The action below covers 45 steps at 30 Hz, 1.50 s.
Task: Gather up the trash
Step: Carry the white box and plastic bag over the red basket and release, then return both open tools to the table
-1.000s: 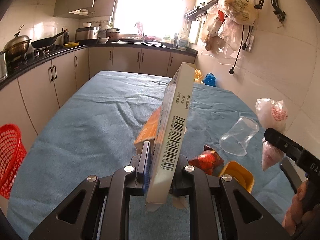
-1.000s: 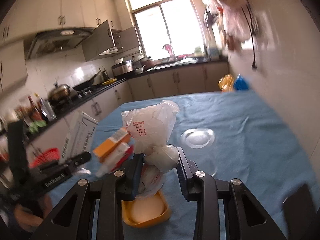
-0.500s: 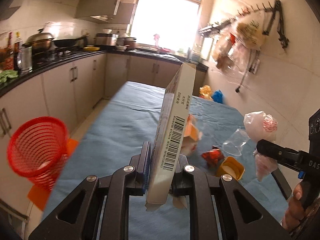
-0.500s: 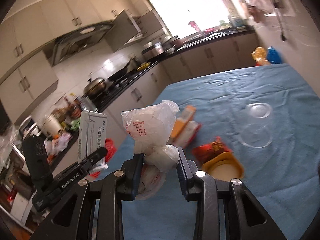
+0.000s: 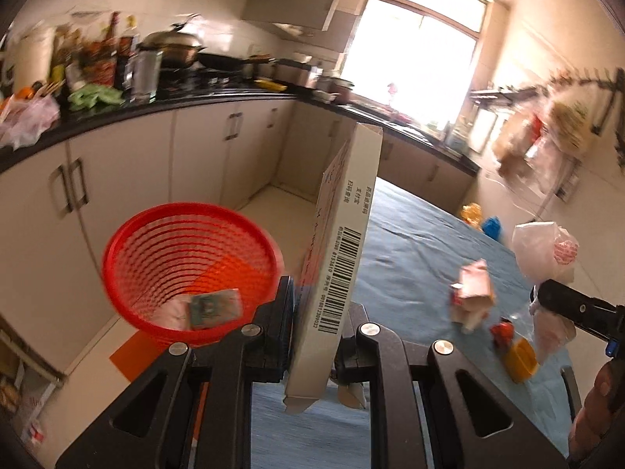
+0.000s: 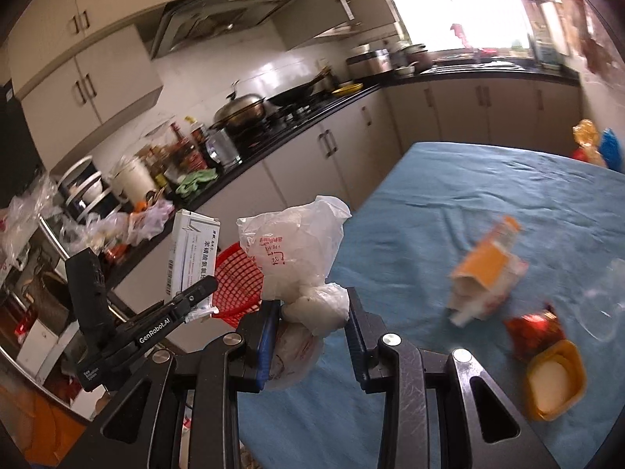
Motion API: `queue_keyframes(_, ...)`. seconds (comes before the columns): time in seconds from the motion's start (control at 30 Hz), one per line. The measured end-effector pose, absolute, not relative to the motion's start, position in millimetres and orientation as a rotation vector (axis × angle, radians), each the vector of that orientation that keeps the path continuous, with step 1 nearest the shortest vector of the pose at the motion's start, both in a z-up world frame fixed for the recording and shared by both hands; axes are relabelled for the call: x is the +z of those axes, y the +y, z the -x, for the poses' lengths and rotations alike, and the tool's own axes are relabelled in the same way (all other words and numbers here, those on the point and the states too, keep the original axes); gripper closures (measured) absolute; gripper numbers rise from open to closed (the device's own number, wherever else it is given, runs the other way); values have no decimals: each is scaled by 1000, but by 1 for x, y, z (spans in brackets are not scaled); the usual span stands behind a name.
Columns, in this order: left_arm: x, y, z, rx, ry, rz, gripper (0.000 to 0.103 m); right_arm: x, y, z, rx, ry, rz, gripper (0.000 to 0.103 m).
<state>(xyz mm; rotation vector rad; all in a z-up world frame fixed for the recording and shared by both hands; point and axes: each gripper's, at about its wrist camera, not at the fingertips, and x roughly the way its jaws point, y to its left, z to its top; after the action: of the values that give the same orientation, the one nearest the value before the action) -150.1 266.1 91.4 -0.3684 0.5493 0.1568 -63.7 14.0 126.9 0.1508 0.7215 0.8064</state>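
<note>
My left gripper [image 5: 318,336] is shut on a tall white cardboard box [image 5: 343,250] with a barcode, held upright past the table's left edge. A red mesh basket [image 5: 187,269] stands on the floor just left of it, with some trash inside. My right gripper [image 6: 312,336] is shut on a knotted white plastic bag [image 6: 297,250] over the table's near left corner. The box [image 6: 193,258], the left gripper [image 6: 203,289] and the basket [image 6: 238,285] show to its left. The bag also shows in the left wrist view [image 5: 543,250].
On the blue tablecloth [image 6: 449,203] lie an orange-and-white carton [image 6: 488,273], a red wrapper [image 6: 533,326], a yellow tub [image 6: 554,381] and a clear cup [image 6: 601,305]. Cabinets and a cluttered black counter [image 5: 136,105] run along the left. Bags hang on the right wall [image 5: 547,144].
Both grippers have swung left with their loads. The red basket is now much closer and lies just left of the box; the table items have shifted right in both views.
</note>
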Motion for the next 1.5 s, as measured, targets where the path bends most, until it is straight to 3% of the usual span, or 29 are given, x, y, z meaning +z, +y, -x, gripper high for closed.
queue_keyframes(0.7, 51, 349, 130, 325, 603, 461, 87, 70, 217, -4, 935, 783, -92, 68)
queue_keyframes(1.23, 25, 368, 117, 416, 661, 485, 86, 37, 241, -10, 986, 810, -8, 66)
queue_keyframes(1.37, 29, 363, 119, 423, 641, 472, 54, 39, 239, -9, 986, 797, -7, 46)
queue_keyframes(1.5, 34, 361, 123, 414, 630, 476, 51, 46, 230, -10, 973, 763, -42, 45)
